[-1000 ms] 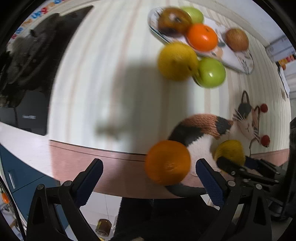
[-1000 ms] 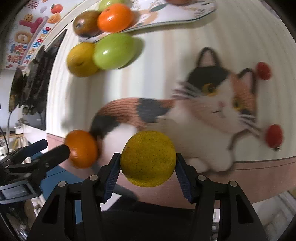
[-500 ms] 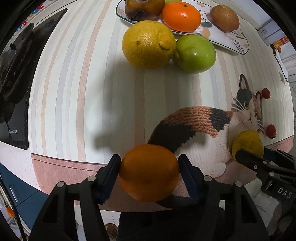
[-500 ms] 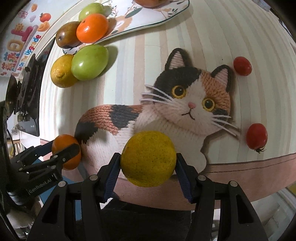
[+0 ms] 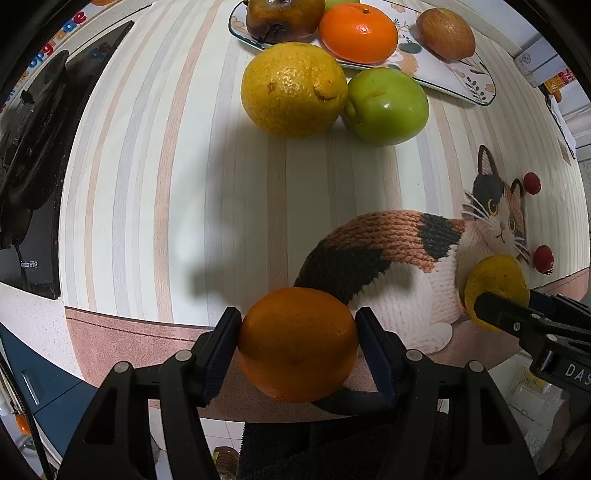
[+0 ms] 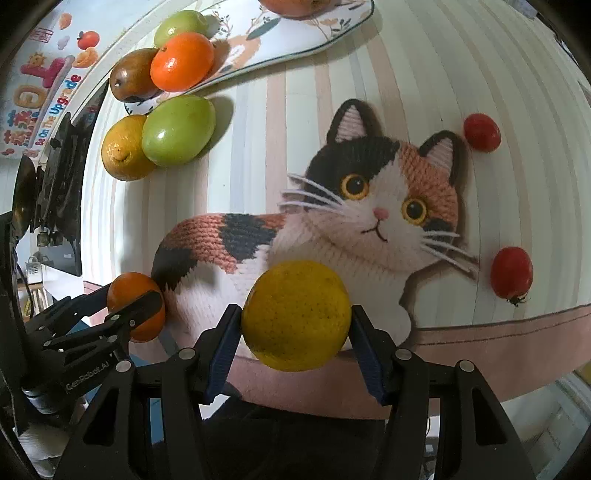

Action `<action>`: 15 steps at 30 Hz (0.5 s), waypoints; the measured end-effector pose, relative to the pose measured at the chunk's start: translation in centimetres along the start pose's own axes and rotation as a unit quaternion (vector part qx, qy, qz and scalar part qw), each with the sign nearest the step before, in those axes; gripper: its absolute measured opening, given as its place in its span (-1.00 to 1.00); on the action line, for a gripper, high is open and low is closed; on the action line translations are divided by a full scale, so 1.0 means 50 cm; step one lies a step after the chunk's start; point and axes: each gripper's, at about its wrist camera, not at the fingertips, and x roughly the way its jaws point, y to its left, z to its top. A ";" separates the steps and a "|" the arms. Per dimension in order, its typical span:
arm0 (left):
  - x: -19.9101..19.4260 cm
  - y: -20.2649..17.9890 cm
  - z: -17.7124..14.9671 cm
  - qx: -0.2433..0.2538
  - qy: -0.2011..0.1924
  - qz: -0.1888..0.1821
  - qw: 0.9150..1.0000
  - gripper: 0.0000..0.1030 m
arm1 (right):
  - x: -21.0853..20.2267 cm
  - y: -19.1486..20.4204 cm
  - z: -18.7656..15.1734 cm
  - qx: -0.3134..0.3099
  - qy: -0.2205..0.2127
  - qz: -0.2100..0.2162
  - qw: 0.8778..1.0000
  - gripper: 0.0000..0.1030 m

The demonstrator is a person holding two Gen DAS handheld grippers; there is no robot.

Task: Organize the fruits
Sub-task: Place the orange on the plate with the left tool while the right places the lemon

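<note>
My left gripper (image 5: 297,343) is shut on an orange (image 5: 297,345) above the table's near edge. My right gripper (image 6: 295,315) is shut on a yellow citrus fruit (image 6: 295,315), also near the edge over the cat picture. Each gripper shows in the other's view: the right one (image 5: 496,295) at the right, the left one (image 6: 135,301) at the left. A patterned plate (image 5: 447,75) at the back holds a tangerine (image 5: 357,32), a brown fruit (image 5: 282,18) and a small brown fruit (image 5: 445,34). A lemon (image 5: 293,88) and a green apple (image 5: 387,105) lie just before the plate.
The striped tablecloth (image 5: 155,184) bears a knitted cat picture (image 6: 369,206). Two small red tomatoes (image 6: 482,132) (image 6: 511,272) lie right of the cat. A black device (image 5: 26,177) stands at the table's left edge. The pink border (image 6: 498,332) marks the near edge.
My left gripper has closed on the orange and moved forward over the table. My right gripper, holding the yellow fruit, has drawn back a little from the cat picture.
</note>
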 end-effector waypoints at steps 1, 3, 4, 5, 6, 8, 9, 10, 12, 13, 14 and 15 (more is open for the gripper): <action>-0.003 0.010 0.001 0.000 0.000 -0.001 1.000 0.20 | -0.001 0.000 0.000 -0.001 -0.005 0.000 1.000 0.18; -0.003 0.008 0.003 0.000 0.000 -0.003 1.000 0.19 | -0.003 0.002 -0.001 -0.004 -0.009 -0.001 1.000 0.18; -0.006 0.009 0.006 0.000 -0.001 -0.004 1.000 0.19 | -0.003 0.000 -0.001 -0.006 -0.011 -0.001 1.000 0.18; -0.009 0.010 0.008 0.000 -0.003 -0.004 1.000 0.19 | -0.005 0.002 -0.002 -0.010 -0.012 -0.004 1.000 0.18; -0.013 0.011 0.010 0.002 -0.004 -0.005 1.000 0.19 | -0.006 0.005 -0.003 -0.011 -0.016 -0.005 1.000 0.18; -0.022 0.013 0.014 0.002 -0.007 -0.009 1.000 0.19 | -0.014 0.007 -0.001 -0.014 -0.024 -0.003 1.000 0.18; -0.031 0.011 0.019 0.004 -0.009 -0.013 1.000 0.19 | -0.017 0.008 -0.002 -0.014 -0.027 -0.002 1.000 0.18; -0.037 0.010 0.020 0.005 -0.012 -0.015 1.000 0.19 | -0.023 0.008 0.000 -0.013 -0.033 -0.001 0.999 0.17; -0.059 0.007 0.033 0.007 -0.019 -0.023 1.000 0.19 | -0.039 0.008 0.007 -0.014 -0.045 0.003 0.999 0.17; -0.071 0.005 0.040 0.008 -0.023 -0.029 0.999 0.19 | -0.047 0.007 0.011 -0.012 -0.052 0.006 0.999 0.17; -0.085 0.003 0.048 0.010 -0.029 -0.034 0.999 0.19 | -0.056 0.006 0.016 -0.010 -0.058 0.009 0.998 0.17; -0.104 -0.002 0.060 0.012 -0.037 -0.040 0.998 0.19 | -0.064 0.006 0.020 -0.011 -0.062 0.011 0.998 0.17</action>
